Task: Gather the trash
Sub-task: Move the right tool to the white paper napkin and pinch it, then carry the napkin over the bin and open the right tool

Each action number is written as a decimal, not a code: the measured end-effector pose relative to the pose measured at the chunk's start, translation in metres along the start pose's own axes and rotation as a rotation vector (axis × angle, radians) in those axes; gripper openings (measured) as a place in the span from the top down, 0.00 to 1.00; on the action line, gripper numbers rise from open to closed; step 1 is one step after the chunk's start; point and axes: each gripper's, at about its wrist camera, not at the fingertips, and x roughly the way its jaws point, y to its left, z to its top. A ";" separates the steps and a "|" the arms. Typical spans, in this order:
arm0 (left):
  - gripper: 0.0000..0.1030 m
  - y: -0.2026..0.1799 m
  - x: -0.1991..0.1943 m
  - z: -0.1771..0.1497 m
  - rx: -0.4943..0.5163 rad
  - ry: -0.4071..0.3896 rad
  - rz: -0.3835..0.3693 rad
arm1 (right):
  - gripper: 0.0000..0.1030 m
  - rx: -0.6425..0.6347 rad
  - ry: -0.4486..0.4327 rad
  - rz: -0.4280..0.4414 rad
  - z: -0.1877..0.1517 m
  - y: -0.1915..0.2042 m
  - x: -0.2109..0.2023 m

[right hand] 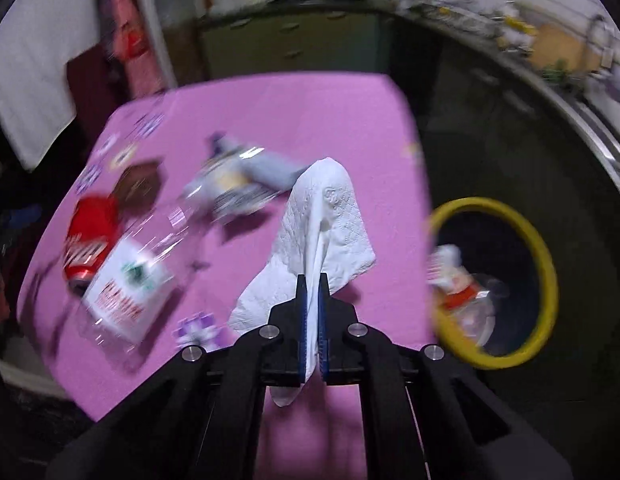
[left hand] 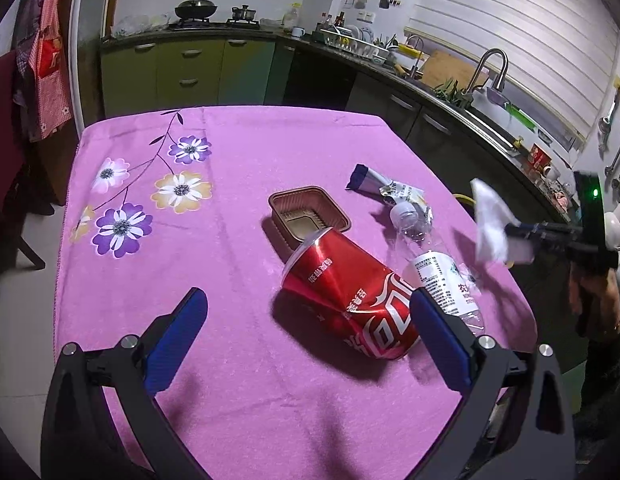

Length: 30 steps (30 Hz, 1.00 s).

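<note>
Right claw: I'm pinching the tissue near the bin.
Risk: loose tissue may snag its rim.
Left claw: wide.

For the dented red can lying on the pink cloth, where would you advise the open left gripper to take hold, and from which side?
Probably across the red can at its undented half towards the brown tray, coming from above. It lies on its side, creased near the left gripper, with the clear bottle right beside its near end, so the farther half leaves the fingers more room.
</note>
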 end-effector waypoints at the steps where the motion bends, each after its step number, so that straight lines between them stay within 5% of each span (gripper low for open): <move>1: 0.06 -0.001 0.000 0.000 -0.001 0.001 -0.001 | 0.95 0.030 -0.011 -0.033 0.003 -0.016 -0.004; 7: 0.06 -0.009 0.003 0.003 -0.027 0.044 -0.003 | 0.95 0.183 0.053 -0.241 0.012 -0.114 0.016; 12: 0.06 -0.020 0.008 0.011 -0.066 0.100 -0.010 | 0.95 0.236 0.167 -0.303 0.011 -0.168 0.061; 18: 0.06 -0.053 0.004 0.024 0.036 0.060 0.030 | 0.90 0.254 0.252 -0.305 0.007 -0.194 0.111; 19: 0.06 -0.059 0.004 0.026 0.056 0.062 0.030 | 0.87 0.257 0.259 -0.308 0.005 -0.196 0.116; 21: 0.06 -0.073 0.007 0.030 0.100 0.075 0.012 | 0.63 0.265 0.270 -0.325 0.005 -0.206 0.125; 26: 0.06 -0.112 0.024 0.041 0.187 0.161 -0.028 | 0.60 0.264 0.213 -0.342 0.006 -0.209 0.112; 30: 0.06 -0.132 0.048 0.052 0.164 0.277 -0.050 | 0.55 0.256 0.147 -0.306 0.004 -0.197 0.084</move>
